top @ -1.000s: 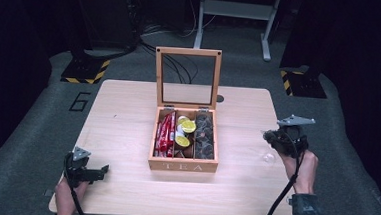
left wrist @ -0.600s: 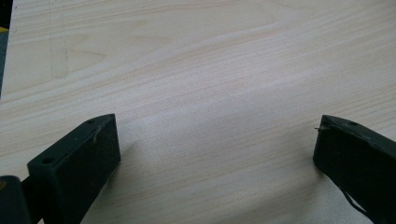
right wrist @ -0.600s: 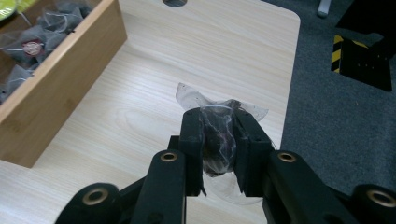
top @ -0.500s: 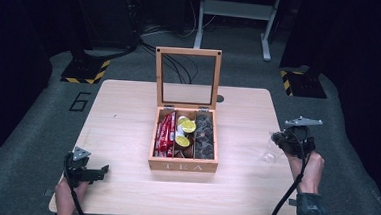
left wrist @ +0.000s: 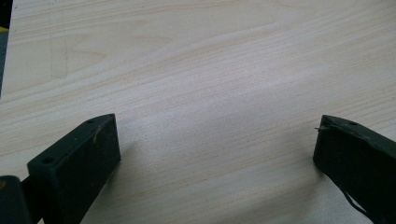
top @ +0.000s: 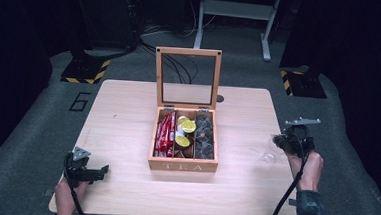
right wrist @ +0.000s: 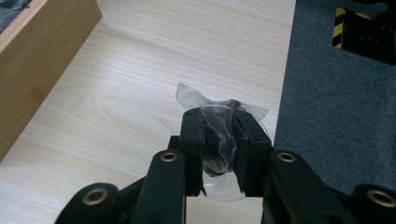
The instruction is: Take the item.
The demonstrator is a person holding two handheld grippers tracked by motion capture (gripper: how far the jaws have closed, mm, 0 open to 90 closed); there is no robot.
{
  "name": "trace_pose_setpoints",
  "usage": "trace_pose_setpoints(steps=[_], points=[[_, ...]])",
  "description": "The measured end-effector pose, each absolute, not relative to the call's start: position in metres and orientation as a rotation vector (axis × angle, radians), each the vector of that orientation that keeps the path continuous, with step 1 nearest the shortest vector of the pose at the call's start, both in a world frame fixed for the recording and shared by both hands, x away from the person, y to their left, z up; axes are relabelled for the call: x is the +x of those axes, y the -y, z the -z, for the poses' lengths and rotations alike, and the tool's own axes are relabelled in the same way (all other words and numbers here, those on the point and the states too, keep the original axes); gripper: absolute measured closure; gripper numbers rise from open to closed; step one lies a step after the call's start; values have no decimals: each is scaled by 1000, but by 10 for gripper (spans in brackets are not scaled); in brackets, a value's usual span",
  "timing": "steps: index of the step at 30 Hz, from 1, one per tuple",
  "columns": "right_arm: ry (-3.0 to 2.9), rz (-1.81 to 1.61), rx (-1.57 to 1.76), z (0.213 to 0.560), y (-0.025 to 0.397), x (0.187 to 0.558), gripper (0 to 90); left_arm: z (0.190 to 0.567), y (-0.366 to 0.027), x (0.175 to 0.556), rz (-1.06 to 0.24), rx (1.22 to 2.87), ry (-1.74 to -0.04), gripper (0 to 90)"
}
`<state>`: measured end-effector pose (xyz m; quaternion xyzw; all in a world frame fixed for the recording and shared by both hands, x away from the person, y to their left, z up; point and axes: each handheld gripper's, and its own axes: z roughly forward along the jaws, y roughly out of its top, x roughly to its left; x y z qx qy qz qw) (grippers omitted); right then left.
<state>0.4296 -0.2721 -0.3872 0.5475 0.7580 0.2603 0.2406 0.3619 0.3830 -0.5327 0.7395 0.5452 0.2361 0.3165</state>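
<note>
Right gripper [right wrist: 218,140] clamps 1 crumpled clear wrapper [right wrist: 219,123] (contents indistinct) near table edge; left gripper [left wrist: 215,149] jaws spread wide, both cropped.

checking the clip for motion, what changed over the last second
The right tongs, shut on a clear plastic packet, drifted right and slightly toward the person, reaching the table's right edge. The left tongs stayed open at the near left corner; the tea box stayed open and unmoved.
</note>
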Motion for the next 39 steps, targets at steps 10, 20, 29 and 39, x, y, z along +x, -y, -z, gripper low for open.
trace_pose_setpoints(steps=[10,20,29,39], points=[[-2090,-687,1541,401,279,436,751,533,-383,362,-623,1942,-1433,4],[-2112,-660,1589,413,282,443,750,533,-383,362,-623,1944,-1435,4],[-2120,-661,1611,417,283,445,745,533,-383,362,-621,1947,-1436,4],[-2114,-670,1583,415,278,443,662,533,-383,362,-621,1946,-1436,4]])
